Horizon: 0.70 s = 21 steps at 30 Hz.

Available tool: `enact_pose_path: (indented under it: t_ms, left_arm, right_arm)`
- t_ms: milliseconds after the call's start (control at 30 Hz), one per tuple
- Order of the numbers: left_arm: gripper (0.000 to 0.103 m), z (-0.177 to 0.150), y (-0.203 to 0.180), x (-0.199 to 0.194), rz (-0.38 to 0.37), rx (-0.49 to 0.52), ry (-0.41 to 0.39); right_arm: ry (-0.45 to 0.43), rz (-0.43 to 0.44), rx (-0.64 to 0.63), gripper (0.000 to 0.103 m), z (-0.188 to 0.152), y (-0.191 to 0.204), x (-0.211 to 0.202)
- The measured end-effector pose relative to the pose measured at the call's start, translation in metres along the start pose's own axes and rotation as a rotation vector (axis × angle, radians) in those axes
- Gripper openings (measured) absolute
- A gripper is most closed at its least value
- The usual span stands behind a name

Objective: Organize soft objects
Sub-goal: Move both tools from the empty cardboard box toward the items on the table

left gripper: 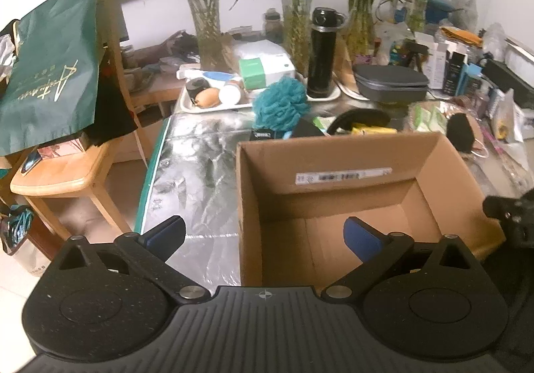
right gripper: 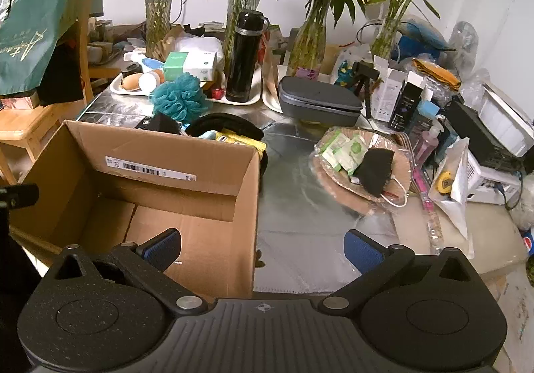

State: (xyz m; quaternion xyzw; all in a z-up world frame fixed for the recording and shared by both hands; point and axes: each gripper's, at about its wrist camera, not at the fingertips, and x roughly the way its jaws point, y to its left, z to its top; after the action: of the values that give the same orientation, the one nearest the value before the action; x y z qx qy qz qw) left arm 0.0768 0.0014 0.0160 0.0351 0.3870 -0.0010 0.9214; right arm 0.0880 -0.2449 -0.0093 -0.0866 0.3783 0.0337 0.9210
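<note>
Hovering: both hand-held grippers, left (left gripper: 263,232) and right (right gripper: 262,244), wide, empty | teal bath pouf (right gripper: 178,99) far of cardboard box (right gripper: 187,241): light, squashy; pinch its ruffles mid-body

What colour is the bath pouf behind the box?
Teal; the pouf shows best in the right wrist view.

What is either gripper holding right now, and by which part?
Nothing. The left gripper and the right gripper both stand open with nothing between their fingers, over the near edge of the empty cardboard box.
</note>
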Motion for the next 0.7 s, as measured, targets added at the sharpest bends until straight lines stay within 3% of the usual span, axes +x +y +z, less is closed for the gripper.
enact_pose_path:
  t_ms: [367, 533, 700]
  left_arm:
    - [0.103, 0.026, 0.002, 0.017, 0.020, -0.008, -0.018]
    - [0.103, 0.035, 0.007, 0.027, 0.011, -0.015, -0.018]
    - [0.103, 0.043, 0.017, 0.037, -0.009, -0.016, -0.025]
  right_arm:
    - [-0.018, 0.064, -0.011, 0.103, 0.019, -0.007, 0.014]
    - [-0.030, 0.203, 0.019, 0.103, 0.029, -0.017, 0.021]
    - [-0.038, 0.221, 0.052, 0.103, 0.045, -0.031, 0.037]
